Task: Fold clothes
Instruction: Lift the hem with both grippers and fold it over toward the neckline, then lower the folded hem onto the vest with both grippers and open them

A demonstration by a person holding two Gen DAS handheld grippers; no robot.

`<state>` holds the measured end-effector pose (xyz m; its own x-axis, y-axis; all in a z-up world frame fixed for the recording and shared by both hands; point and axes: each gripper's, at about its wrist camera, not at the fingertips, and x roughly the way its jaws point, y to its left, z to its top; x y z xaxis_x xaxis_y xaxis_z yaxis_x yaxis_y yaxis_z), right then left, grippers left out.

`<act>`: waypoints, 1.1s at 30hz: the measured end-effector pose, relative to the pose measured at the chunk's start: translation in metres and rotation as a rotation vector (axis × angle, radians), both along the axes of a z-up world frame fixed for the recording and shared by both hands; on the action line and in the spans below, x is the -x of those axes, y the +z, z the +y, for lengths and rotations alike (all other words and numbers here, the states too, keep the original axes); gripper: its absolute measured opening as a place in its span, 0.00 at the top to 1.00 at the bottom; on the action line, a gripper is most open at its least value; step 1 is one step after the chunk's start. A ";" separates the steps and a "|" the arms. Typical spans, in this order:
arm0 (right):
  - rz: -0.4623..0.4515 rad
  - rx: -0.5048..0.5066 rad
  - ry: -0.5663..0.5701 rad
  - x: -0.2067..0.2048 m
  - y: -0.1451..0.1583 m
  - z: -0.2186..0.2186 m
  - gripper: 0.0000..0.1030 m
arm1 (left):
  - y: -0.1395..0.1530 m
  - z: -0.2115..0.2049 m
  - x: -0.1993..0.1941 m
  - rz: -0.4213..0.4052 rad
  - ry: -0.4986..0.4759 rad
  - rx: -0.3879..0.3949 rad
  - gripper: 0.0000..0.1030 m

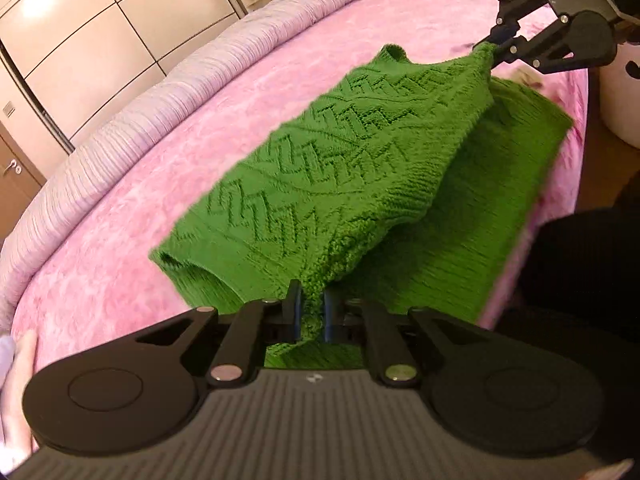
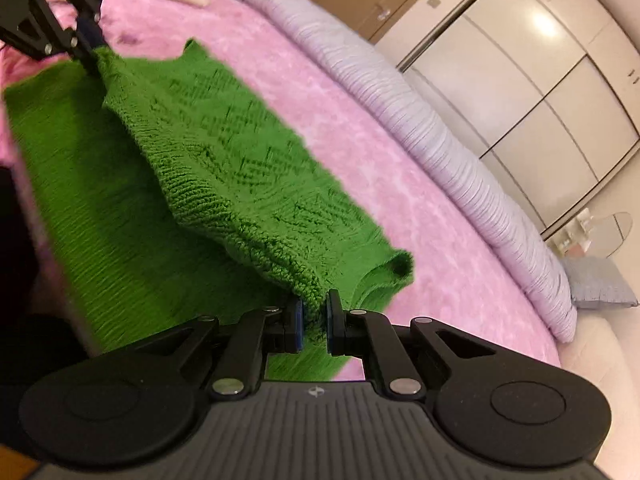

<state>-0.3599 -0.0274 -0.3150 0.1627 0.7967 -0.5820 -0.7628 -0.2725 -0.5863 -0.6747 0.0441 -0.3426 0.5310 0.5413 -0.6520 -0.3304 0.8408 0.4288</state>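
A green knitted sweater with a raised zigzag pattern lies partly on the pink bed cover. Its upper layer is lifted off the flat lower layer. My left gripper is shut on one corner of the lifted layer. My right gripper is shut on the other corner, at the top right of the left wrist view. In the right wrist view the right gripper pinches the sweater, and the left gripper holds the far corner at the top left.
A rolled lilac quilt runs along the far side of the round bed, also in the right wrist view. Cream wardrobe doors stand behind it. A person's dark clothing is at the bed's near edge.
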 end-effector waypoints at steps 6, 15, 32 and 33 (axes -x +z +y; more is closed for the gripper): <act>0.008 0.002 -0.013 0.012 -0.004 -0.025 0.93 | -0.001 -0.019 0.007 0.002 0.023 -0.016 0.93; 0.022 0.012 -0.027 0.011 -0.007 -0.028 0.92 | -0.004 -0.021 0.007 0.012 0.029 -0.016 0.93; 0.401 0.068 -0.171 -0.018 0.021 -0.032 0.76 | 0.042 -0.004 0.035 -0.202 0.168 0.270 0.86; 0.497 0.054 -0.195 -0.025 0.031 -0.028 0.70 | 0.046 0.000 0.028 -0.237 0.182 0.289 0.86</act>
<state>-0.3345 -0.0555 -0.2841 -0.0007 0.7459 -0.6660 -0.9844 -0.1178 -0.1309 -0.7032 0.0444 -0.2969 0.5974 0.4525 -0.6621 -0.5458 0.8343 0.0777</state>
